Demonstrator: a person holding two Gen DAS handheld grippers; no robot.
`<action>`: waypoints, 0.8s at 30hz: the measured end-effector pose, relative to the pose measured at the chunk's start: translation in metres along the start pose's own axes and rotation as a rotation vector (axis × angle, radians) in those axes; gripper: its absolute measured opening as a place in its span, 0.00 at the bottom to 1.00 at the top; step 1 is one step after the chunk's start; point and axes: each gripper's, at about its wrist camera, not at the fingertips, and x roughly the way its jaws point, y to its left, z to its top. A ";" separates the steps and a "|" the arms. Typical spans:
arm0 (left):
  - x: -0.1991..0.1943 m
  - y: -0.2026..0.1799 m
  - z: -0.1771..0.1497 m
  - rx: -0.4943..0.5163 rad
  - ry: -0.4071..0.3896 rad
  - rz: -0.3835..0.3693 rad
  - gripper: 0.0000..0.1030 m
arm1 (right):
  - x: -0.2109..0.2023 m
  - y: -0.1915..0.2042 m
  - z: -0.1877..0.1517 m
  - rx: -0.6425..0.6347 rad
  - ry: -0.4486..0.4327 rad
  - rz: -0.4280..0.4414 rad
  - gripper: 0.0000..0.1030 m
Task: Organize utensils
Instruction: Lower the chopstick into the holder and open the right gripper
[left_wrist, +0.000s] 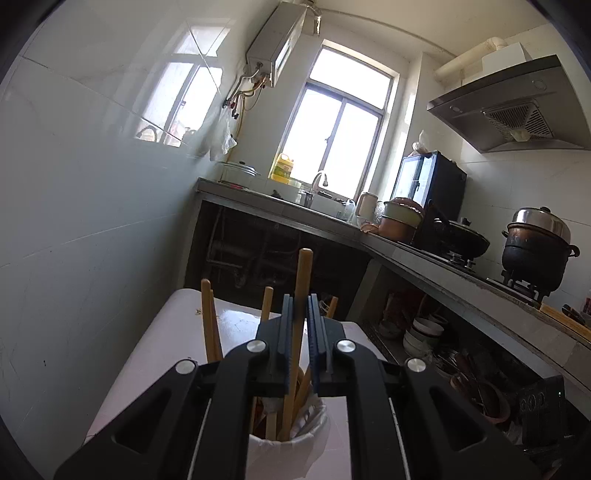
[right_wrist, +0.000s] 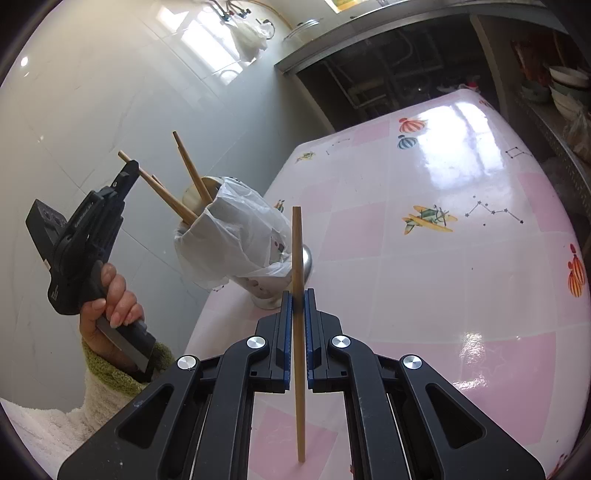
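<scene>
Left tool (left_wrist: 300, 325) clamped on holder-bound chopstick (left_wrist: 301, 295); right tool (right_wrist: 297, 317) clamped on upright chopstick (right_wrist: 297, 258)

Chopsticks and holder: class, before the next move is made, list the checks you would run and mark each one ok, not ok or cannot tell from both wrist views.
1. Left gripper shut on its chopstick: ok.
2. That chopstick's lower end inside the utensil holder: ok, in the left wrist view it runs down into the opening.
3. Right gripper shut on the second chopstick: ok.
4. Second chopstick clear of the holder: ok, it stands apart over the table.
5. Plastic bag clear of the opening: cannot tell.
6. Holder stable: cannot tell.
</scene>
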 end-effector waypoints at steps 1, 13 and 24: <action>0.000 -0.001 -0.005 0.001 0.028 -0.002 0.08 | -0.001 0.001 0.000 -0.003 -0.001 0.000 0.04; -0.025 -0.004 -0.046 0.014 0.159 -0.048 0.43 | -0.022 0.018 0.010 -0.044 -0.054 -0.006 0.04; -0.067 0.017 -0.064 0.011 0.142 0.038 0.59 | -0.053 0.076 0.074 -0.168 -0.173 0.104 0.04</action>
